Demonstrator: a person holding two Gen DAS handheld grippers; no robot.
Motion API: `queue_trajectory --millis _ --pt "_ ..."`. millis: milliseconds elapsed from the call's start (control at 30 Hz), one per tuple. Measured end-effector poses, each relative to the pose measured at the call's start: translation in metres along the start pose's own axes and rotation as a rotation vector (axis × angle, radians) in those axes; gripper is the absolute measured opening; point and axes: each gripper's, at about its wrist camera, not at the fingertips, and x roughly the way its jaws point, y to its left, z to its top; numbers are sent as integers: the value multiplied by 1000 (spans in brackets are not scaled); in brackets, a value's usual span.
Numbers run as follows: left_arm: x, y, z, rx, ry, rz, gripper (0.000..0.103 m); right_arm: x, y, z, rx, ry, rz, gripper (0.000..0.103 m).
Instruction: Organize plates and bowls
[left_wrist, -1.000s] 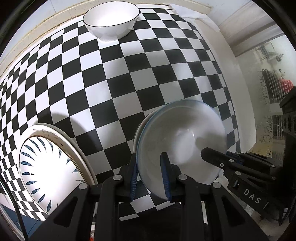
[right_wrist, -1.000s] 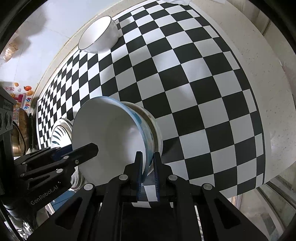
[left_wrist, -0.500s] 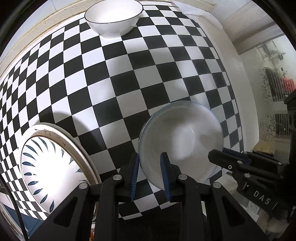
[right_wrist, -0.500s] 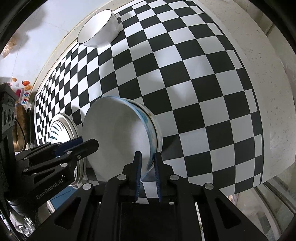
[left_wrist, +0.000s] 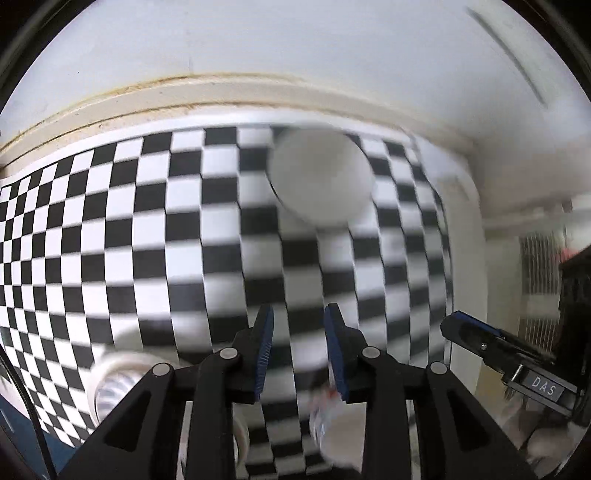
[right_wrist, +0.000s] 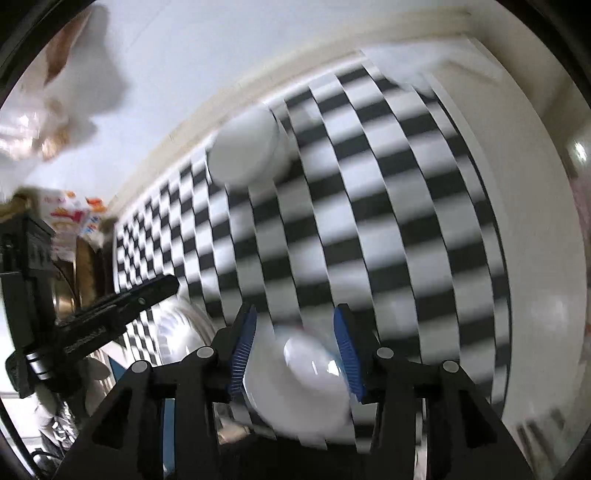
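Bowls are what the coming move turns on, and the one not yet gathered lies straight ahead of both tools. Starting at the left gripper (left_wrist: 298, 349), its blue pads stand spread with only checkered cloth (left_wrist: 147, 236) between them; the right gripper (right_wrist: 295, 354) is likewise spread, wider, holding nothing, with a blue-rimmed bowl (right_wrist: 303, 380) lying low beneath and between its fingers on the near part of the table. A patterned plate (left_wrist: 114, 384) sits near left. Outward, the plain white bowl (left_wrist: 321, 177) rests at the far edge by the wall, slightly right of the left gripper's line. Blur hides its rim, so neither hand looks clearly nearer.
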Motion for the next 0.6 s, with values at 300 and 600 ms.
queue_trajectory --millis 300,600 --pt "74 24 93 -79 86 -10 26 82 18 133 19 37 -7 47" --pt "90 10 98 -31 81 34 19 130 18 167 -23 106 -57 12"
